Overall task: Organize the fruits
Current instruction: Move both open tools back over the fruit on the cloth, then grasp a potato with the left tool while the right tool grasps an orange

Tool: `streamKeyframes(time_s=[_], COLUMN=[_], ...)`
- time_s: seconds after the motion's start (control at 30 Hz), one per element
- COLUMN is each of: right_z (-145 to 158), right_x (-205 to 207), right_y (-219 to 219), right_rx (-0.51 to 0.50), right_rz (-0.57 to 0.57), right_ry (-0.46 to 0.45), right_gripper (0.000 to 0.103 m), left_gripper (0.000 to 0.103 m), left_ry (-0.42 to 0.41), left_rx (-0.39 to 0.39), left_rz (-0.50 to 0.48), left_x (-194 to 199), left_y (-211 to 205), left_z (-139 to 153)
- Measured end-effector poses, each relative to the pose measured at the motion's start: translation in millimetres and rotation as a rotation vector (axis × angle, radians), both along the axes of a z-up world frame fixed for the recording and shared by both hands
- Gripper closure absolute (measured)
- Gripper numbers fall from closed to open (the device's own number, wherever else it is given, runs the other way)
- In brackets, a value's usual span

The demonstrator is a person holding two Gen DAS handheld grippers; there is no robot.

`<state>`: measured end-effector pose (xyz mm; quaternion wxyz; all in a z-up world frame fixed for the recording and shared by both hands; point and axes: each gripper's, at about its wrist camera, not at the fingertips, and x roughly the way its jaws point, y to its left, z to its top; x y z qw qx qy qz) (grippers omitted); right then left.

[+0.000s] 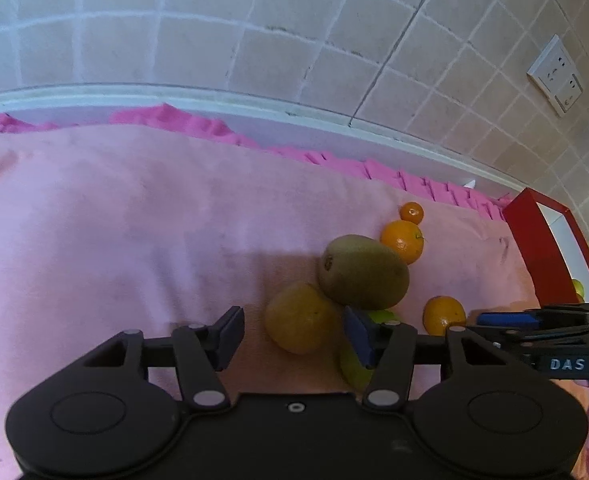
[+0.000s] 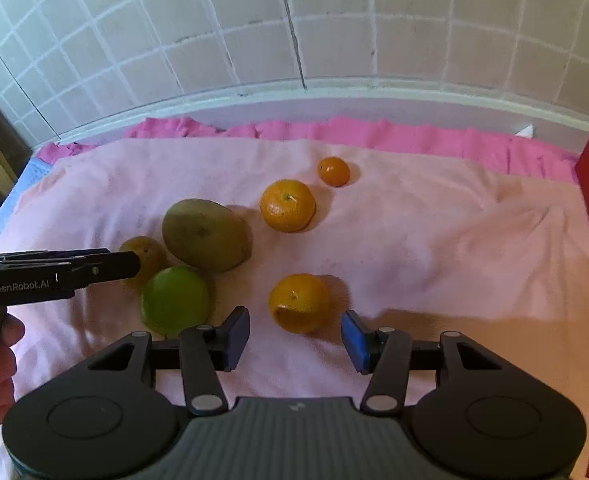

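Left tool [image 1: 292, 334] released, straddling the dull orange [image 1: 300, 318] at 7 o'clock of the kiwi [image 1: 363, 271]; right tool [image 2: 295, 338] released around the near orange [image 2: 299, 302]. Best lowered further, pads centred either side, squeezed gently, avoiding the lime [image 2: 174, 300]
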<state>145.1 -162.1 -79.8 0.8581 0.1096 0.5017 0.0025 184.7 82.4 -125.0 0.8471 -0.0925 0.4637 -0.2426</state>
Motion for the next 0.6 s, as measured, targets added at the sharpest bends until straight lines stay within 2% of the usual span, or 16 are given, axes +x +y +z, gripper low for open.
streamKeyframes(time_s=[0.1,0.2,0.33,0.47,0.53,0.6], right_z=[-7.0,-11.9,-16.6,-18.1,-18.4,-18.2], right_x=[9.1,15.2,22.0,25.2,25.2,24.9], right_y=[-1.8,-2.8,-3.5,-3.1,-2.3,-0.2], right_rx=[0.009,0.016,0.026,0.03,0.017,-0.008], right_rz=[0.003,0.011,0.014,0.021,0.03,0.049], right_ry=[0.012,0.023,0.031,0.029,0.03,0.04], right_gripper=[0.049,0.049,0.049,0.05,0.054,0.061], left_gripper=[0.046,0.046,0.053,0.055,0.056,0.057], left_ry=[0.028,0.036,0.037,0.026,0.016,0.006], left_rx=[-0.008,-0.005,0.002,0.011,0.018,0.028], left_rz=[-0.011,-0.009,-0.004,0.0,-0.005,-0.009], left_x=[3.4,6.0,8.2,9.1,7.4,5.8], left_y=[-4.7,-9.5,-11.2,-14.0,-15.0,-16.6], left_z=[-8.3,-10.9,-12.2,-12.0,-11.7,-10.3])
